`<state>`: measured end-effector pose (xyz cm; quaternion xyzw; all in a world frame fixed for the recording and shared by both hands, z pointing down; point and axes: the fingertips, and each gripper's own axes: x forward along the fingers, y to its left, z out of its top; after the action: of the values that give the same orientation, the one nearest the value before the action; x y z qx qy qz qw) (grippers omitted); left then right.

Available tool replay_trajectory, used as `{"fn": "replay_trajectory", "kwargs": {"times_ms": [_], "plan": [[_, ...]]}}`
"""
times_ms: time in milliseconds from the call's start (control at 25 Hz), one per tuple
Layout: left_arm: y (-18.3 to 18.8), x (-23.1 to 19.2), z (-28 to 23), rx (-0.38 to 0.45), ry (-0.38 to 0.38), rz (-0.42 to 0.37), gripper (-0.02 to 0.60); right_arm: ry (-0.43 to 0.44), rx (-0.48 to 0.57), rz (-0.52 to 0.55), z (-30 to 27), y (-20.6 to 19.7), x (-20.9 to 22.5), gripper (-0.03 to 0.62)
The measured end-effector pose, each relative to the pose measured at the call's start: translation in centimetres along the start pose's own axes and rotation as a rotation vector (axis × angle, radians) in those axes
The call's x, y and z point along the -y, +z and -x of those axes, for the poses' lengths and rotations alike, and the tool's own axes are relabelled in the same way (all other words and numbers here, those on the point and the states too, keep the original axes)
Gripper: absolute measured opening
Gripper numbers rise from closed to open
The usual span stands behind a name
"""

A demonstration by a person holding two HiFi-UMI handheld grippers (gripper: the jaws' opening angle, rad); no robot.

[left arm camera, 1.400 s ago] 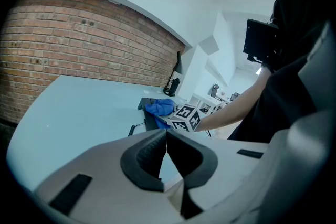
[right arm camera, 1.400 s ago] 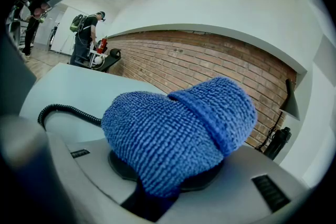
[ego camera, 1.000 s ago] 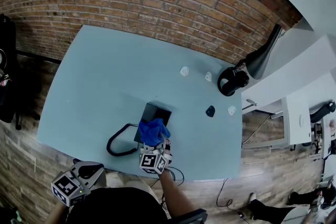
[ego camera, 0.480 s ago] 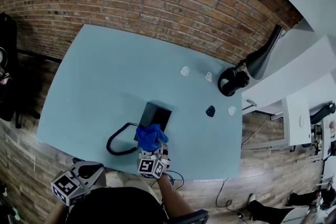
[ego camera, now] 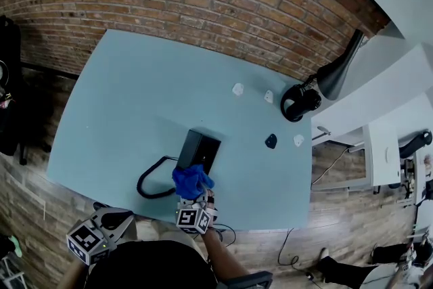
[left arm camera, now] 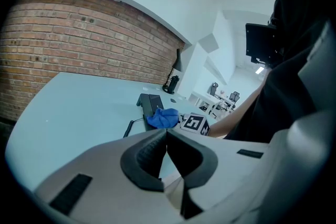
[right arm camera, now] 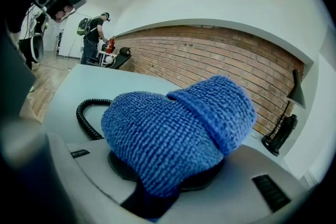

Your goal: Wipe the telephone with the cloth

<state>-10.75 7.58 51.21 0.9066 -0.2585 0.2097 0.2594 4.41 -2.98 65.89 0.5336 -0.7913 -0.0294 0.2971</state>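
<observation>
Black telephone [ego camera: 200, 148] sits on the light-blue counter [ego camera: 122, 91], right ahead of the right gripper [ego camera: 197, 197]. Its fingers are clamped on the bunched blue cloth [right arm camera: 173, 134], which covers the phone's near end. Coiled cord [ego camera: 150, 185] loops left of them. Left gripper [left arm camera: 167, 136] fingers are pressed together, holding nothing.

Count taken at inspection:

- Tables: one table [ego camera: 135, 98].
- Telephones: one telephone [ego camera: 201, 147], with one coiled cord [ego camera: 145, 184].
- Cloths: one blue cloth [ego camera: 191, 179].
- Small white pieces [ego camera: 237, 89] [ego camera: 268, 97] [ego camera: 298, 141] on the table top: three.
- Small dark pieces: one dark piece [ego camera: 270, 142], lying among the white ones.
- Lamps: one black lamp [ego camera: 338, 74] at the table's far corner.
- Grippers: two, namely the left gripper [ego camera: 120, 218] and the right gripper [ego camera: 197, 199].
- Persons standing in the background: one person [right arm camera: 97, 34] was noted.
</observation>
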Motion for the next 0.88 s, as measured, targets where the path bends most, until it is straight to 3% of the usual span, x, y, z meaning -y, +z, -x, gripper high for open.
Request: {"fn": "replay_trajectory", "kwargs": {"times_ms": [80,200,320,400,440,520,760,880], "plan": [[-0.2,-0.1,0.0,0.005,0.002,-0.004,-0.011,0.060,-0.049,-0.108,0.1,-0.1,-0.1,0.130],[-0.3,-0.5,0.0,0.013,0.008,-0.013,-0.011,0.214,-0.166,-0.444,0.0,-0.3,0.3,0.135],[-0.2,-0.6,0.1,0.015,0.011,-0.009,-0.011,0.431,-0.288,-0.749,0.4,0.0,0.8,0.143],[-0.1,-0.6,0.3,0.015,0.014,-0.011,-0.011,0.544,-0.289,-0.832,0.8,1.6,2.1,0.144],[-0.1,-0.5,0.4,0.014,0.015,-0.011,-0.011,0.555,-0.266,-0.822,0.8,2.4,3.5,0.146],[0.0,-0.4,0.5,0.007,0.016,-0.003,-0.011,0.477,-0.205,-0.738,0.4,3.6,7.6,0.147],[-0.1,-0.5,0.7,0.007,0.023,-0.015,-0.011,0.052,0.032,-0.393,-0.5,8.9,20.8,0.149],[-0.3,-0.3,0.7,-0.002,0.022,-0.006,-0.011,0.006,0.092,-0.333,-1.1,10.0,22.0,0.150]]}}
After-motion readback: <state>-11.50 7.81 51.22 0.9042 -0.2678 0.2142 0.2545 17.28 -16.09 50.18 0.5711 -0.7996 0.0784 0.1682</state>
